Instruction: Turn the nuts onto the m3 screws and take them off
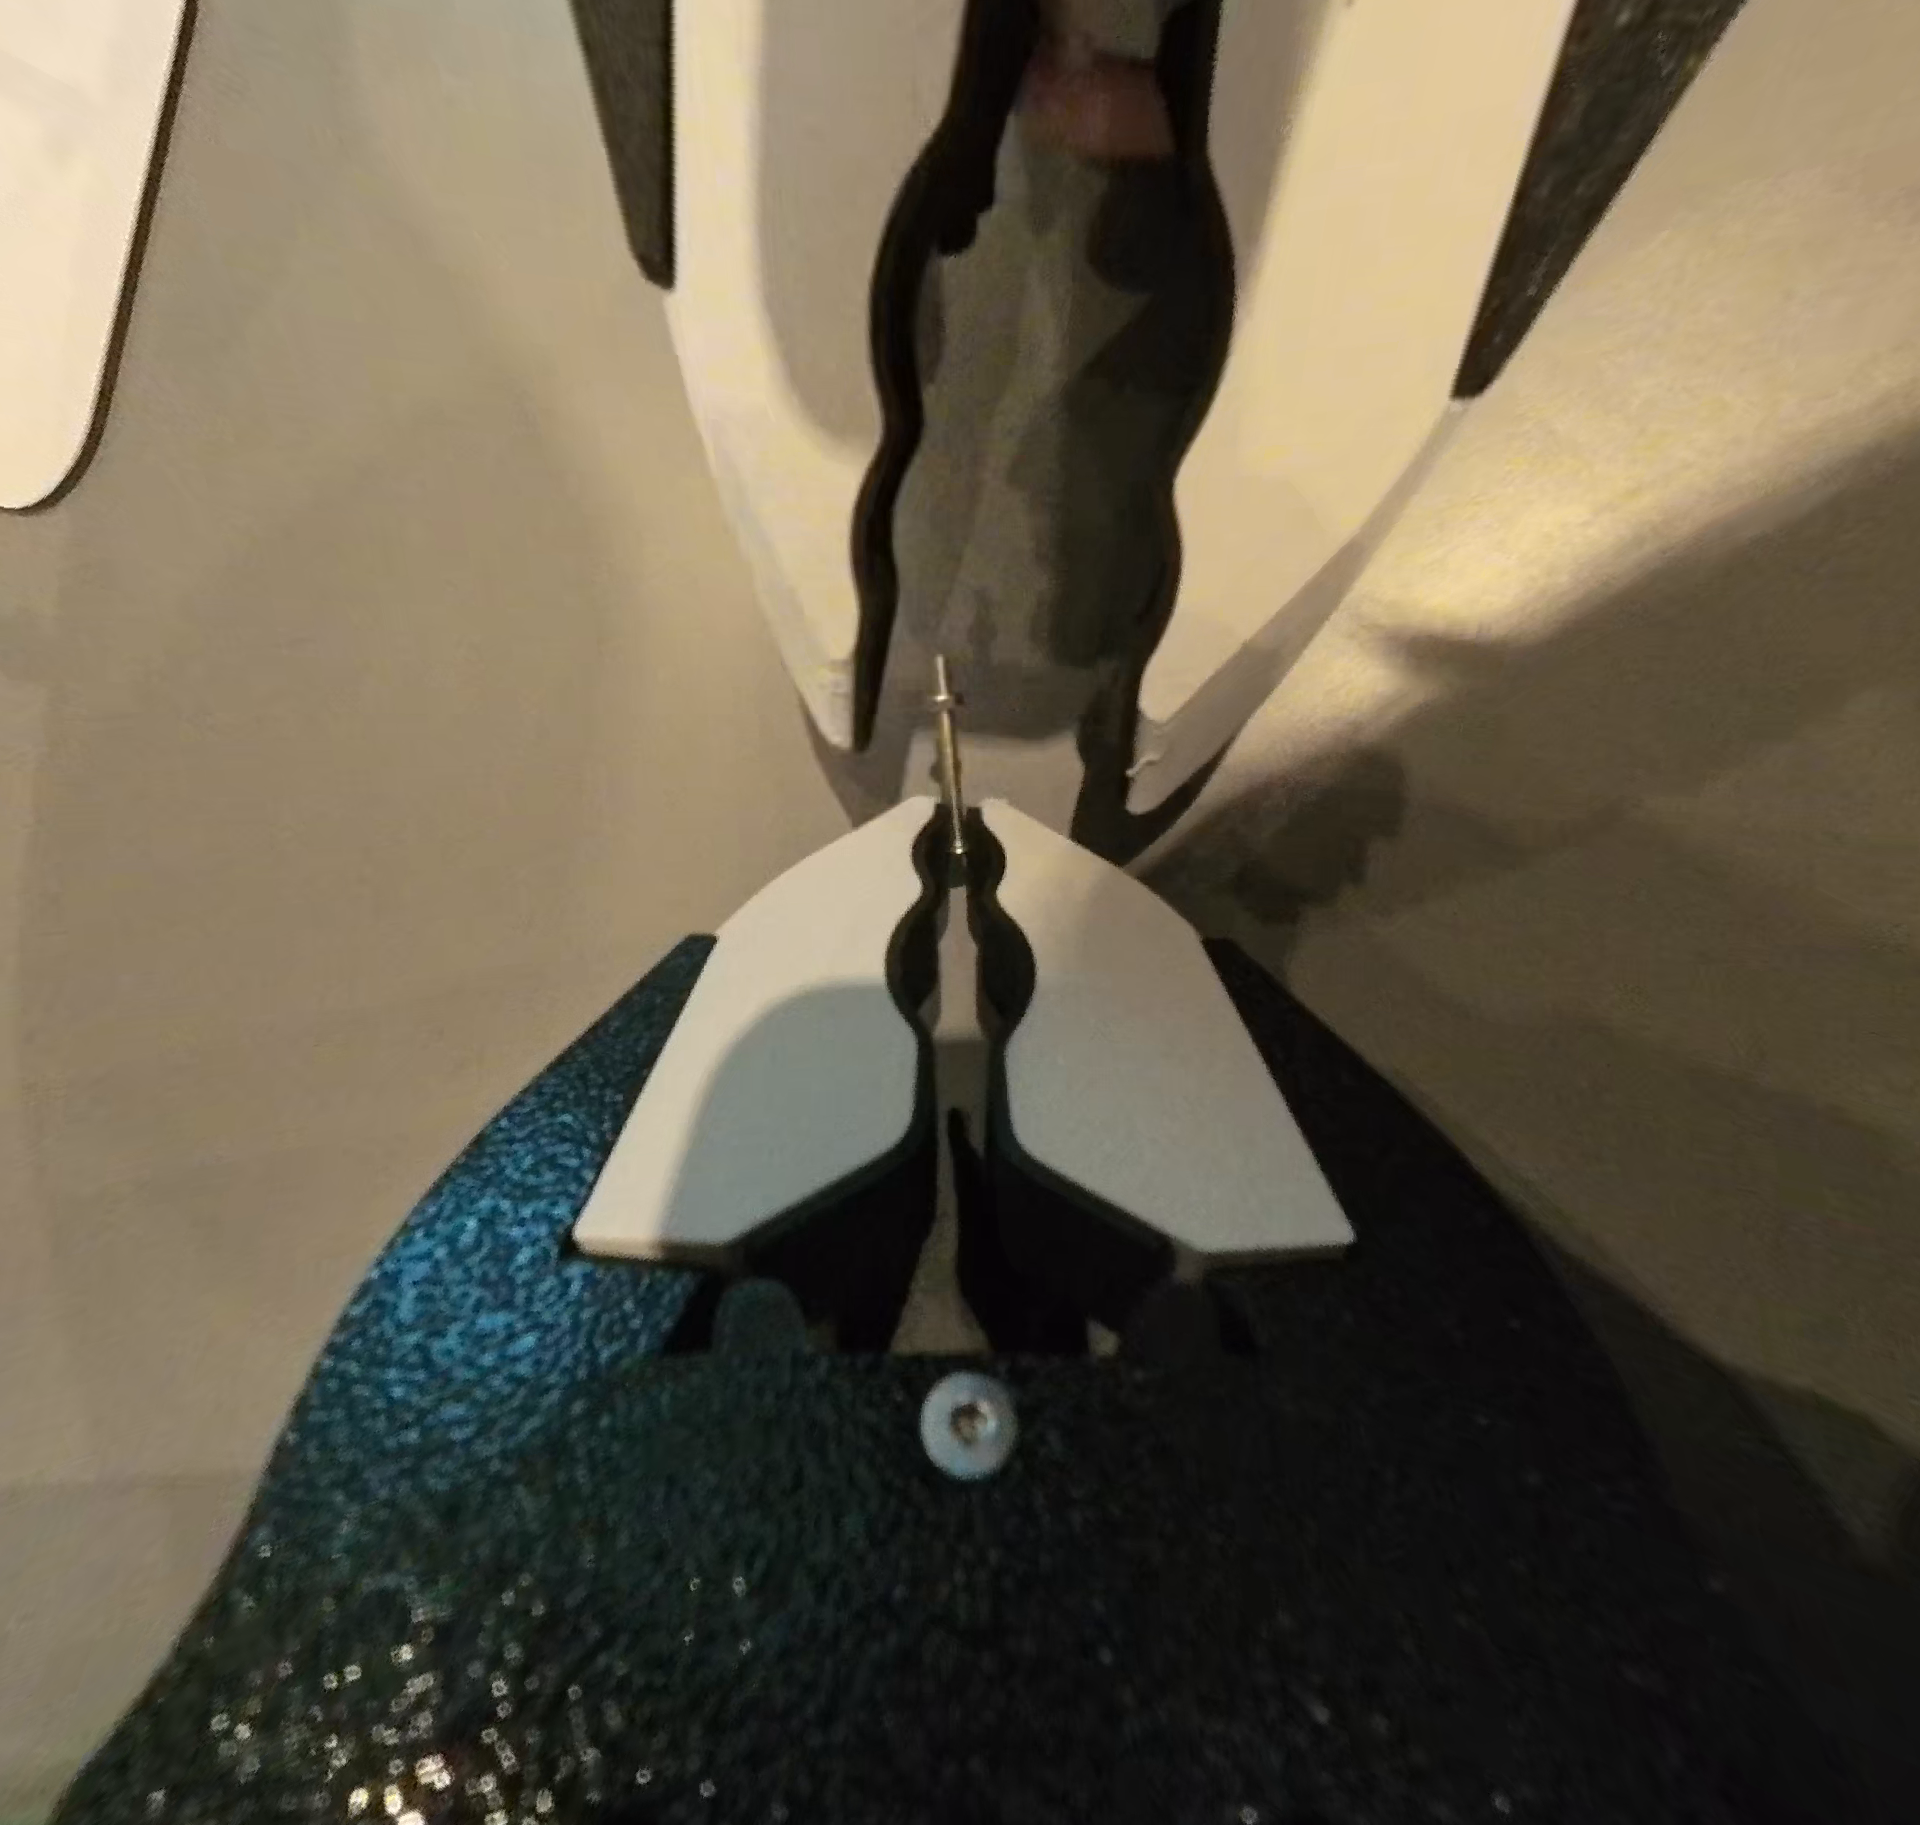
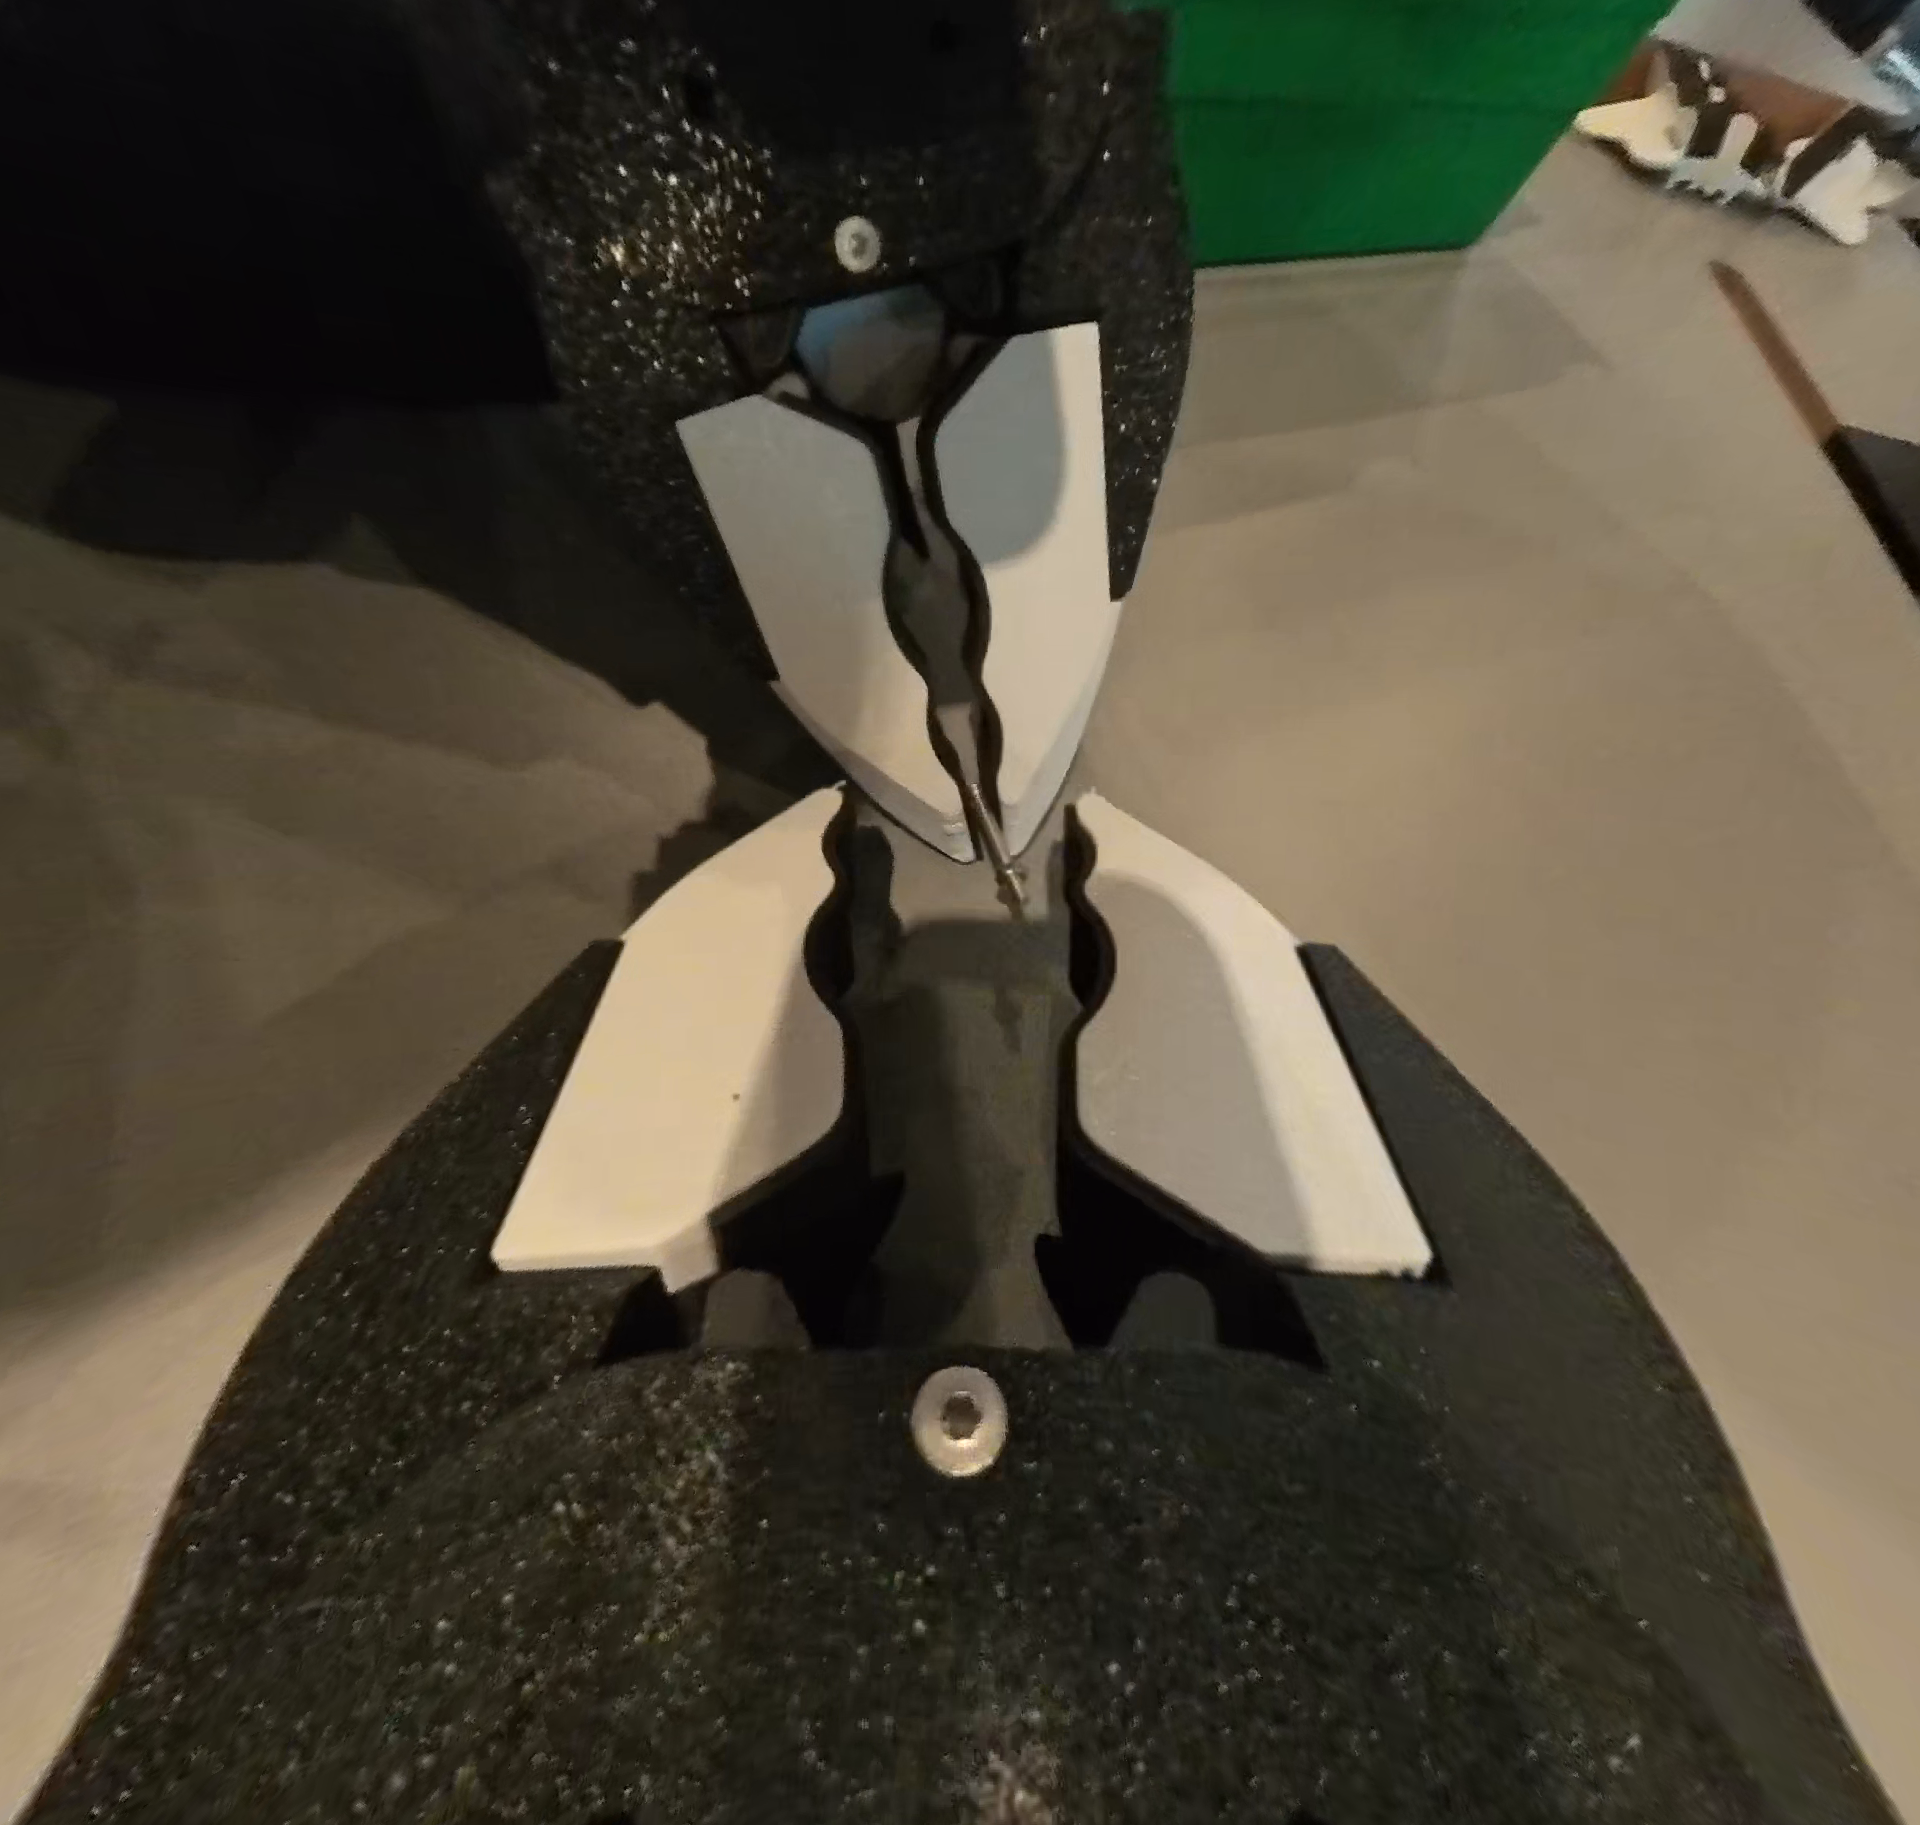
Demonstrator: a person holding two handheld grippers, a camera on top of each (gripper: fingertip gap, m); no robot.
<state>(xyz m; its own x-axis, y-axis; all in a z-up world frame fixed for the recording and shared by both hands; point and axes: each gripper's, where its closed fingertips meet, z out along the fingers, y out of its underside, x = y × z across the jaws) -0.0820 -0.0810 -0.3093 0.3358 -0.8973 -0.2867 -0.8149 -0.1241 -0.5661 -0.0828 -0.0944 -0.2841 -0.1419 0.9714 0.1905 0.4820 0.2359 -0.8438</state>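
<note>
My left gripper (image 1: 951, 811) is shut on a thin silver M3 screw (image 1: 945, 752) that points forward out of its fingertips. A small nut (image 1: 942, 702) sits on the screw near its far end. My right gripper (image 1: 997, 736) faces it from the opposite side, open, with its two white fingers on either side of the screw tip and a gap on each side. In the right wrist view my right gripper (image 2: 964, 807) is open and empty. The left gripper (image 2: 982, 835) holds the screw (image 2: 994, 840), with the nut (image 2: 1013, 876) between my open fingers.
Both grippers hover over a grey table (image 2: 1455, 840). A green bin (image 2: 1351, 82) stands at the back. Several white and black parts (image 2: 1745, 144) lie at the back right. A dark strip (image 2: 1787, 373) lies at the right. A white card (image 1: 73, 196) lies at the left. The grippers are tip to tip, or close to it.
</note>
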